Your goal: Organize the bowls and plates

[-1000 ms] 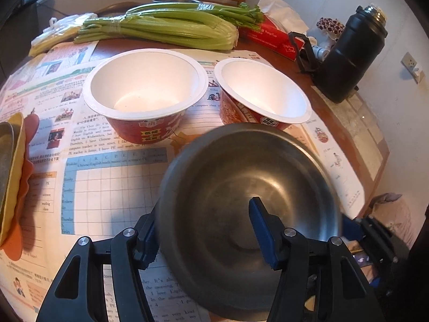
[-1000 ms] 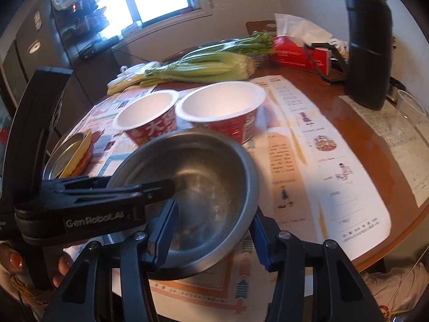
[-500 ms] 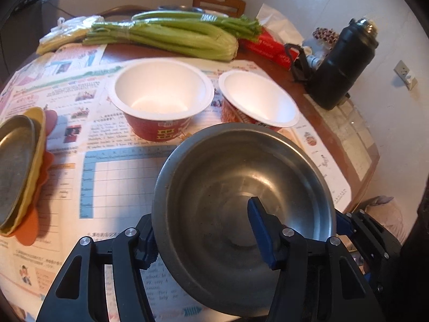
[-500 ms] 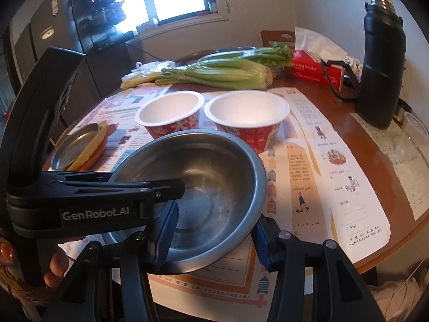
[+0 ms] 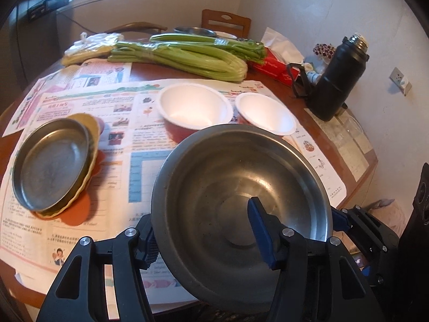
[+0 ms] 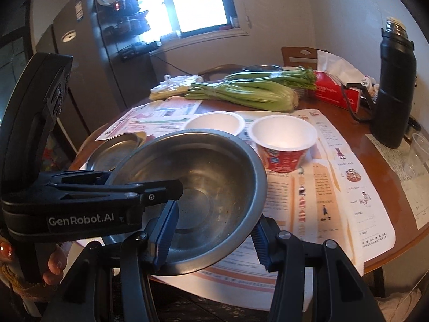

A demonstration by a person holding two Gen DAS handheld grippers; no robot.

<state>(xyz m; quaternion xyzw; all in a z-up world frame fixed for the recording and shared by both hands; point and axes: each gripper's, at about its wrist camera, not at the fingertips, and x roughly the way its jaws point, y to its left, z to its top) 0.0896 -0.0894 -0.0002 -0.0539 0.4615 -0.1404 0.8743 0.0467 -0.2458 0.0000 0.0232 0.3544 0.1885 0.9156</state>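
Both sets of jaws pinch the rim of one steel bowl (image 5: 241,187): the left gripper (image 5: 203,236) has one blue pad inside the wall and the other outside at the bowl's seven o'clock edge, and the right gripper (image 6: 211,236) bites the near rim the same way, one pad in, one out. Two grips on a wide, slippery rim likely keep it from swinging or tipping, which a single pinch on thin metal would risk. Held this way the bowl hangs tilted toward the cameras, over the near edge of the newspaper-covered table (image 6: 375,161), apparently clear of the paper. In the left wrist view a metal plate (image 5: 51,166) sits at nine o'clock, nested on a yellow dish (image 5: 92,128), so the plates seem already gathered there. Two white-lined paper bowls (image 5: 194,107) stand side by side at twelve o'clock, just beyond the steel rim. Carrying the steel bowl toward them would group bowls with bowls, though it looks wider than either paper one. Celery (image 5: 187,56) and a black flask (image 5: 337,80) lie farther back, well apart from the work.
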